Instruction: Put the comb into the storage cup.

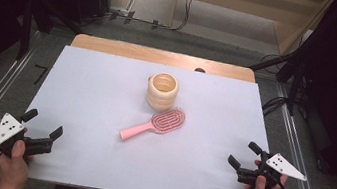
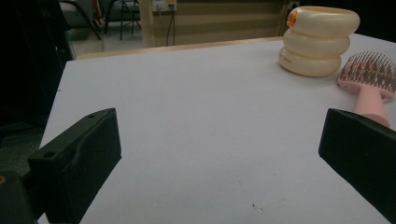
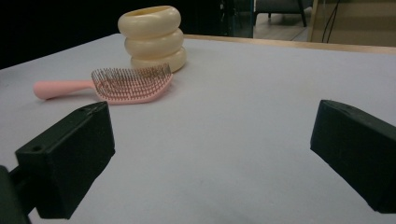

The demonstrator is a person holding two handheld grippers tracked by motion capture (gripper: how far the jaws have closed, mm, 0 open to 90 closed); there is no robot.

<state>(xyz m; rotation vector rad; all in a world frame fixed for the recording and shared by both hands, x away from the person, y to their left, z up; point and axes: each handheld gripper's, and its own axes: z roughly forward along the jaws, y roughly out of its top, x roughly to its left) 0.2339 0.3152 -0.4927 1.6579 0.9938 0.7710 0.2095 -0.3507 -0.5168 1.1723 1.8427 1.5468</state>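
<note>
I hold two tools, one in each hand. My left gripper [image 1: 42,124] is black, with two chunky black jaws shaped like blocks. One jaw has a small round hole near its tip. On top sits a grey plate with three corners and little dark dots. A black cable hangs from its back. My right gripper [image 1: 244,154] looks the same, plate and cable too.

A pink hairbrush [image 1: 154,124] lies beside a cream ribbed cup [image 1: 162,91] (bristles up); both tongs gape.
</note>
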